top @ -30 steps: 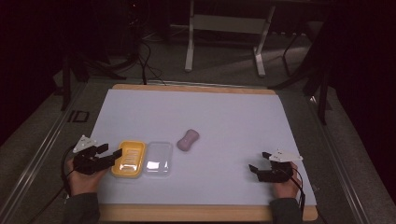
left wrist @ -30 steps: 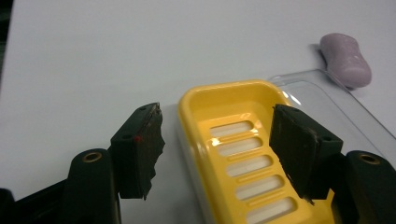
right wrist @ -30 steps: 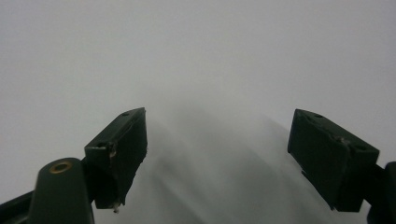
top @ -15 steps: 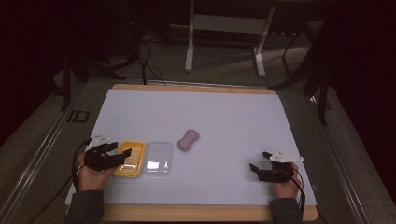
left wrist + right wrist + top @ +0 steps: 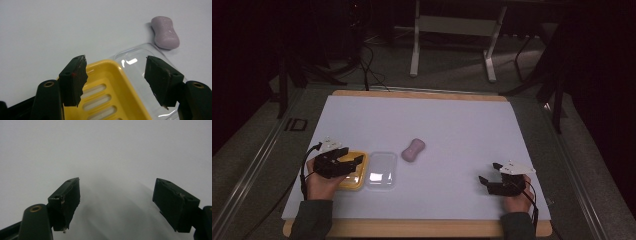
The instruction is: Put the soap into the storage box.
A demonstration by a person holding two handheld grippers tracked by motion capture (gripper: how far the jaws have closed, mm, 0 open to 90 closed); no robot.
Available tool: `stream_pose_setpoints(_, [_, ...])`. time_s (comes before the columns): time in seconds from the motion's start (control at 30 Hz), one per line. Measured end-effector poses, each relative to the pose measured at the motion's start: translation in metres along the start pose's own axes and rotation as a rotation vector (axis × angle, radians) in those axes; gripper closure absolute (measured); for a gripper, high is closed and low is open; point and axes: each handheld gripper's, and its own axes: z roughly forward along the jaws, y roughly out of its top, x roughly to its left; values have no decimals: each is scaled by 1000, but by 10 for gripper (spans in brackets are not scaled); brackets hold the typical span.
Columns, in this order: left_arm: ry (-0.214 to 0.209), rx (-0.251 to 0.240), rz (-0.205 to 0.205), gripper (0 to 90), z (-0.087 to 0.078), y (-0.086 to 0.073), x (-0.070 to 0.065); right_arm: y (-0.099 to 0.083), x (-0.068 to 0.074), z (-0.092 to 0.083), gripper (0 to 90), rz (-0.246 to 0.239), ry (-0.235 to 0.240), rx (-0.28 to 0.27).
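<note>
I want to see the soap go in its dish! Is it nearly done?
Not yet. The pink soap lies on the table, untouched. The left hand-held gripper hangs open over the yellow dish, beside the clear lid. The right hand-held gripper is open, far off. Everything remains.

The yellow tray (image 5: pixel 112 95) runs off the left gripper view's bottom edge.
</note>
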Motion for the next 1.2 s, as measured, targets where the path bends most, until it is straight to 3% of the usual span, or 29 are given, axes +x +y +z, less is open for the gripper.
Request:
stream_pose_setpoints(0.97, [-70,52,104,337,24,30,-30,0,1,-1,208,-7,-4,-5])
stream_pose_setpoints(1.2, [-86,60,111,337,28,36,-36,0,1,0,208,-8,-4,-5])
